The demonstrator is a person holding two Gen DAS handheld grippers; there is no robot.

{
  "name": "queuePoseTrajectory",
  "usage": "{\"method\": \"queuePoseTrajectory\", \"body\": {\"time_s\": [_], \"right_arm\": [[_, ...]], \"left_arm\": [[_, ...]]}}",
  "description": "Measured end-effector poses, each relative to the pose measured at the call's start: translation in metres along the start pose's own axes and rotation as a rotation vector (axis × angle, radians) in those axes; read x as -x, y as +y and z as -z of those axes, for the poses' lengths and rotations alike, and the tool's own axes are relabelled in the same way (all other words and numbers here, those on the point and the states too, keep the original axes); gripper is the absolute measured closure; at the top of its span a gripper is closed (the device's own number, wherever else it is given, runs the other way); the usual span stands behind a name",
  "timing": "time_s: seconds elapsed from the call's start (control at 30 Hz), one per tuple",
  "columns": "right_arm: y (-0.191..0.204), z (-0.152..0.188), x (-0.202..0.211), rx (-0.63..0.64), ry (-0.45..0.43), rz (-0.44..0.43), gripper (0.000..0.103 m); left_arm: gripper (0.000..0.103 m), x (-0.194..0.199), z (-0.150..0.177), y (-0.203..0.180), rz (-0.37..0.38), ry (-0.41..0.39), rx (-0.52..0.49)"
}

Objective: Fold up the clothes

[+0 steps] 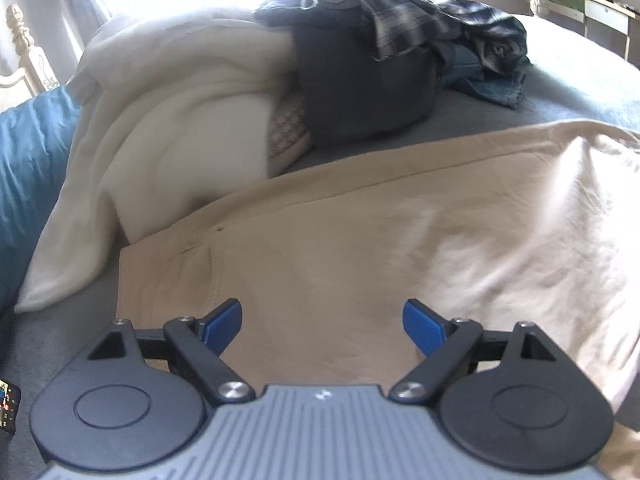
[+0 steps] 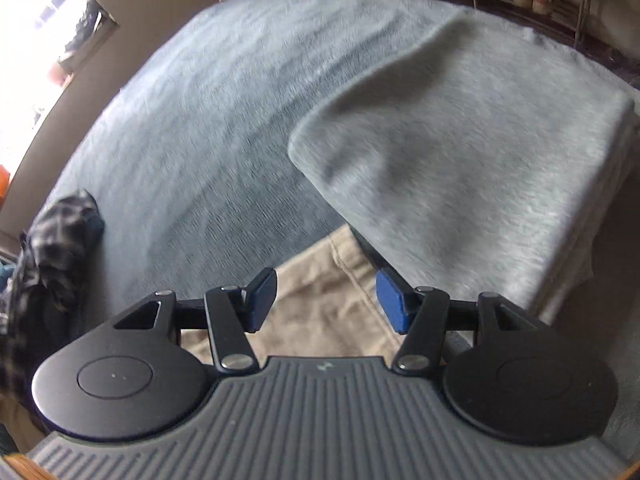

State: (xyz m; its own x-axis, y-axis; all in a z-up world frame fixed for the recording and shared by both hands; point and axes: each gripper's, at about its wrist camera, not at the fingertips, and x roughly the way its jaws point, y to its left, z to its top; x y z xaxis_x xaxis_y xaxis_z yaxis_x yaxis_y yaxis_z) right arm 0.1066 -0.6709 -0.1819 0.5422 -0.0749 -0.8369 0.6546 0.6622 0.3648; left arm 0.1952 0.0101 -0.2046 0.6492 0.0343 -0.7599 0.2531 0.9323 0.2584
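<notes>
Garments in view: one beige pair of trousers [image 1: 340,248], one white robe-like item [image 1: 160,120], one dark heap of plaid and denim clothes [image 1: 400,40], and one folded grey blanket [image 2: 460,140]. All lie on one bed with a blue-grey cover [image 2: 200,120]. The trousers lie flat across the cover, filling the left wrist view from 9 to 3 o'clock; the fabric is tan, lightly creased, with a stitched seam and pocket edge visible. The left gripper [image 1: 322,326] hovers over the trousers, jaws spread wide, holding nothing. The right gripper [image 2: 326,300] sits over a trouser edge, jaws likewise apart and empty. The blanket lies at 2 o'clock in the right wrist view.
</notes>
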Motion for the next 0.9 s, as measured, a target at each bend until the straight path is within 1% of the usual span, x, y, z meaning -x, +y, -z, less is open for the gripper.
{"method": "queuePoseTrajectory", "body": {"time_s": [0.1, 0.27, 0.4, 0.5, 0.53, 0.57, 0.6, 0.7, 0.8, 0.83, 0.9], "right_arm": [[0.006, -0.002, -0.013, 0.084, 0.001, 0.037, 0.048], [0.018, -0.007, -0.033, 0.228, -0.001, 0.097, 0.049], [0.017, -0.014, -0.057, 0.243, 0.041, 0.13, 0.049], [0.018, -0.01, -0.068, 0.259, 0.058, 0.139, 0.051], [0.02, -0.007, -0.068, 0.277, 0.051, 0.142, 0.062], [0.025, -0.005, -0.066, 0.303, 0.038, 0.145, 0.087], [0.03, -0.004, -0.062, 0.327, 0.022, 0.146, 0.098], [0.049, -0.003, -0.038, 0.4, -0.08, 0.145, 0.098], [0.065, -0.013, -0.014, 0.446, -0.193, 0.139, 0.098], [0.069, -0.019, -0.01, 0.454, -0.216, 0.14, 0.098], [0.078, -0.029, -0.013, 0.468, -0.223, 0.15, 0.098]], "left_arm": [[0.014, 0.002, 0.001, -0.007, -0.005, 0.004, -0.025], [0.014, 0.0, 0.003, -0.011, -0.005, 0.012, -0.032], [0.014, -0.005, 0.004, -0.011, -0.001, 0.024, -0.02], [0.014, -0.008, 0.004, -0.011, -0.001, 0.025, -0.019], [0.014, -0.009, 0.005, -0.011, -0.001, 0.025, -0.02], [0.014, -0.009, 0.005, -0.011, -0.002, 0.023, -0.023], [0.013, -0.01, 0.005, -0.011, -0.003, 0.021, -0.026], [0.013, -0.01, 0.003, -0.013, -0.014, 0.015, -0.048], [0.013, -0.01, 0.0, -0.017, -0.033, 0.003, -0.092], [0.013, -0.01, -0.001, -0.018, -0.04, -0.001, -0.108], [0.013, -0.011, -0.002, -0.02, -0.048, -0.006, -0.129]]}}
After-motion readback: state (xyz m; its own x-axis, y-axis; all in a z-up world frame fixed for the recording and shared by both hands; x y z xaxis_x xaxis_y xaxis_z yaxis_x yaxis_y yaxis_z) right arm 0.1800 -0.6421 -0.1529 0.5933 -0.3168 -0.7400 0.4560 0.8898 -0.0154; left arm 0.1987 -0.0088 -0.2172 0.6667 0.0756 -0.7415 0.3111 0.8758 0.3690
